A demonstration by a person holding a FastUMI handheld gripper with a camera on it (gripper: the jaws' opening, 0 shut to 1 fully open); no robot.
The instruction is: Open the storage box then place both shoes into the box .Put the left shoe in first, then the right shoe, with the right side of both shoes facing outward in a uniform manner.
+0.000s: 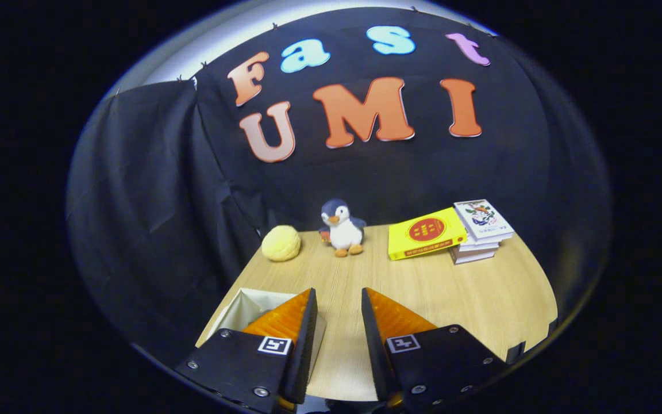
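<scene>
The tabletop (pixel 423 293) is the biggest thing here, a pale wood surface running from under the tool back to the booth's dark cloth wall, and everything else can be placed against the storage box (pixel 245 307), which sits at the near edge beneath the left finger. That box appears already open: its cream inner walls and a folded rim are exposed, with no lid visible over it, so the opening step looks done, though the left finger covers part of the interior and I cannot tell whether a shoe lies inside. Its spot at the near edge probably keeps it within easy reach for loading. Farthest from the box, at the back right corner, a stack of books (pixel 480 236) stands with a yellow book (pixel 426 233) leaning against its side; these seem to be clutter kept well clear of the working area. Straight back from the box and a little right, a plush penguin (pixel 341 227) sits upright by the wall, and a round yellow bun-like toy (pixel 281 242) rests directly behind the box, well apart from it. The tool (pixel 337 299) hovers low over the near edge, its fingers spread with bare tabletop between them and nothing gripped, the left finger overlapping the box's right wall. This open, empty stance suggests it is free to fetch a shoe, the left one first by the task's order.
</scene>
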